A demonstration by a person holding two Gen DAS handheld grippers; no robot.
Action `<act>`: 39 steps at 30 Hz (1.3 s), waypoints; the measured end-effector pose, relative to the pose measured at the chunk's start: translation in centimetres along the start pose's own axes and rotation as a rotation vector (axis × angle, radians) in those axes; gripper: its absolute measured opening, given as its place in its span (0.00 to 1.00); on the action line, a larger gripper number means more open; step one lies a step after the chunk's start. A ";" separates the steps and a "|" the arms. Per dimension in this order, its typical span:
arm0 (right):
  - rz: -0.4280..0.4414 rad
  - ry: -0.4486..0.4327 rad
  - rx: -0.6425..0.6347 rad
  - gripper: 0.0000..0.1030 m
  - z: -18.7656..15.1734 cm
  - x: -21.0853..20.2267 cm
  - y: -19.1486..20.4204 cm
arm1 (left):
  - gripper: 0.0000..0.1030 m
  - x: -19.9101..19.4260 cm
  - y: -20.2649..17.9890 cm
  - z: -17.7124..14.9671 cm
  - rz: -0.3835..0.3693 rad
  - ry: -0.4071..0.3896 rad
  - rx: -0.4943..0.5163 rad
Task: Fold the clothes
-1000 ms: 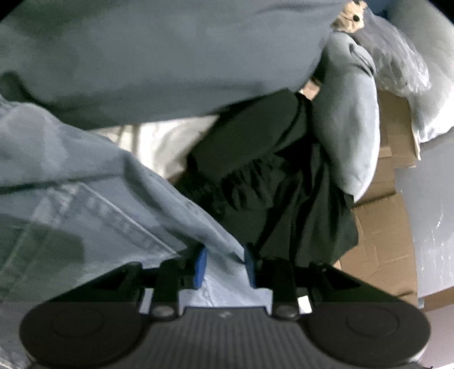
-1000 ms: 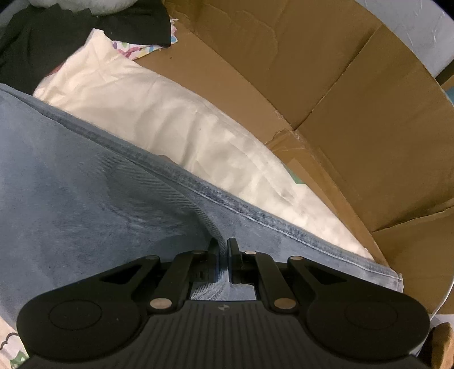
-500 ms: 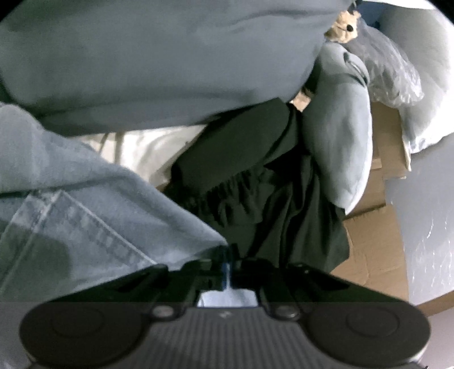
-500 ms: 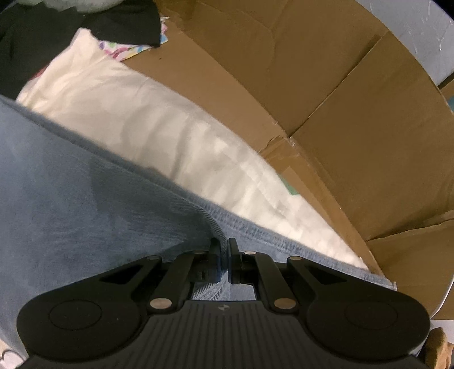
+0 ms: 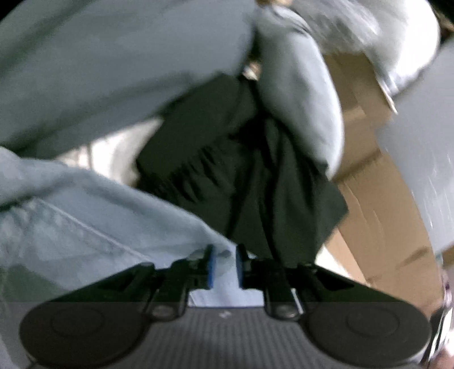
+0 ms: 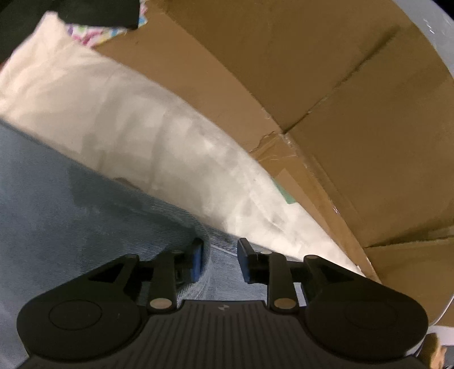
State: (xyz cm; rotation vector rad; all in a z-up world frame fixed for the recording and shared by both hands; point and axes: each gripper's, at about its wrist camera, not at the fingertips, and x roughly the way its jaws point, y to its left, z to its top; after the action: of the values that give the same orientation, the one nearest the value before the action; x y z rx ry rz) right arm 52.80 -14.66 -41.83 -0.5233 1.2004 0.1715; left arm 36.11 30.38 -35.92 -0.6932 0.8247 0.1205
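Left gripper [image 5: 224,255]: jaws opening, a narrow gap between the blue pads; a corner of the jeans [image 5: 85,221] sits in the gap, and the view is too blurred to tell whether the pads touch it. In the left wrist view the jeans spread to the left of the fingers, a stitched seam running across them; a black garment [image 5: 241,176] lies crumpled straight ahead, a grey-blue garment [image 5: 113,62] fills the top, and a second grey-blue bundle [image 5: 300,93] lies on the right over cardboard [image 5: 374,210]. Right gripper [image 6: 220,255]: jaws opening, now moderately apart; a fold of the jeans [image 6: 56,227] stands between the fingers, against the left pad [image 6: 196,262], the right pad clear of it. In the right wrist view the jeans cover the lower left and lie over a cream cloth [image 6: 127,119], which runs diagonally from upper left to lower right. The cloth rests on flattened cardboard [image 6: 326,85] with visible creases and a torn edge. A scrap of patterned fabric [image 6: 93,32] and a black garment [image 6: 71,11] show at the upper left
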 end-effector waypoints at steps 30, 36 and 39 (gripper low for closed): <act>0.148 -0.248 0.060 0.57 -15.9 -20.0 -2.3 | 0.32 -6.5 -7.2 -13.9 -0.232 0.177 0.295; 0.162 -0.293 0.048 0.57 -19.5 -20.6 -1.9 | 0.32 -7.5 -9.0 -16.8 -0.255 0.262 0.382; 0.185 -0.322 0.054 0.57 -21.2 -20.1 -1.5 | 0.32 -6.7 -10.6 -18.5 -0.276 0.310 0.412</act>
State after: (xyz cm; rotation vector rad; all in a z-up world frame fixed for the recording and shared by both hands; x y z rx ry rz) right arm 28.20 -23.02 -28.43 -0.3218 0.9339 0.3664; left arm 23.58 11.91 -34.40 -0.4323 1.0027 -0.4057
